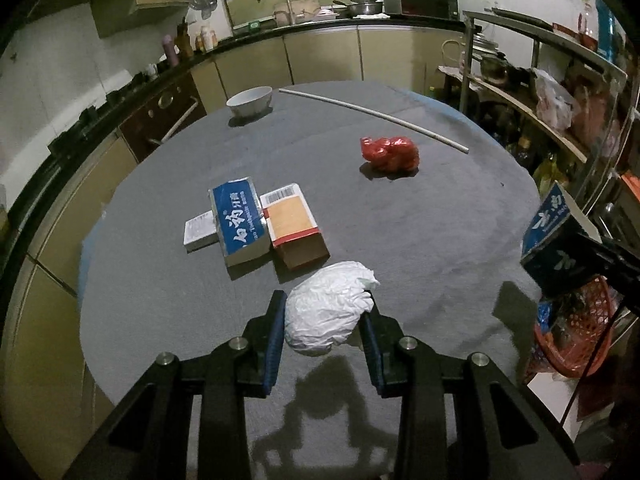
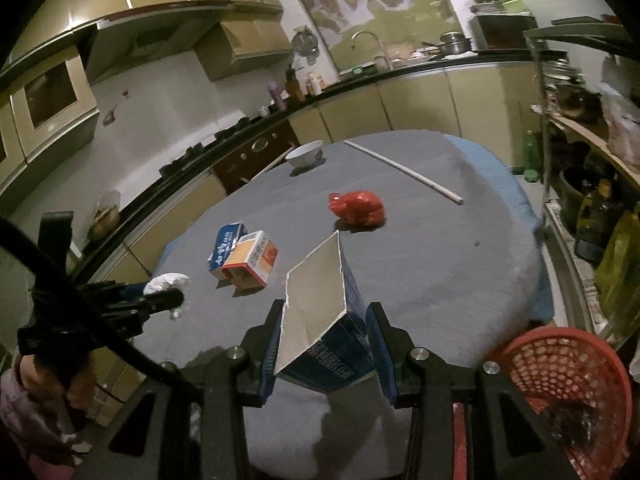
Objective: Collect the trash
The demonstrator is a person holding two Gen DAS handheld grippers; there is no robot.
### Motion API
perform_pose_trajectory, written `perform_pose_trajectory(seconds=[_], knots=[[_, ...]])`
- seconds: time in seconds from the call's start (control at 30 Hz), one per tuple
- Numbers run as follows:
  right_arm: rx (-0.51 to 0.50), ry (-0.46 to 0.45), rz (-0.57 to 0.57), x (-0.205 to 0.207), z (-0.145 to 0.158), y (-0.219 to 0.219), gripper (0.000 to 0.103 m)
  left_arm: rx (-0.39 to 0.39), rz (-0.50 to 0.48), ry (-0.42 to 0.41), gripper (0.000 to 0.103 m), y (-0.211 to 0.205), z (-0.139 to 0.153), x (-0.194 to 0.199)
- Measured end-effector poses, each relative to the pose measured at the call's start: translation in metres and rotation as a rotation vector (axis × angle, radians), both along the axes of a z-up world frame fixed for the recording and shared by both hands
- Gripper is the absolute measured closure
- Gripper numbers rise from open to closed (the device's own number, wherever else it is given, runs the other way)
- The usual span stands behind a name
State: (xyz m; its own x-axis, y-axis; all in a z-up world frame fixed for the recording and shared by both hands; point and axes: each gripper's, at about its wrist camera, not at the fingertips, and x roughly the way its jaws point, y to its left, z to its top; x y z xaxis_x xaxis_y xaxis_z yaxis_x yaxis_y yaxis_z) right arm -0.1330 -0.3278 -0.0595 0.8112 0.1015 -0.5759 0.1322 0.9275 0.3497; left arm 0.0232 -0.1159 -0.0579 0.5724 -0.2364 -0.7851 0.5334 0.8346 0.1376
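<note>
Left fingers point(image 1: 326, 320) clamp white crumpled paper point(image 1: 328, 308); right fingers point(image 2: 326, 332) clamp blue toothpaste box point(image 2: 332, 328) reading "Toothpaste"

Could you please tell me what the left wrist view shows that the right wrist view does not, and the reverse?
Only the left wrist view shows the left gripper head-on, its jaws clamped on the white paper wad. Only the right wrist view shows the open end of the blue box in the right gripper, and a hand. Both show the red bag, white bowl, stacked boxes and red basket.
</note>
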Motion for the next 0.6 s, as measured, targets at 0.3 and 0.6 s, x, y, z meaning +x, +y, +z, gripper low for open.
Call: perform_pose_trajectory(seconds=[0.3,0.6], knots=[[0.016,-0.015,-0.065,-0.028,0.005,-0.022,0.06,0.041,-0.023,-0.055,0.066,-0.017,0.007,-0.012],[0.022,-0.035,-0.067,-0.03,0.009,-0.023,0.06,0.057,-0.038,-0.071,0.066,-0.025,0.01,-0.018]])
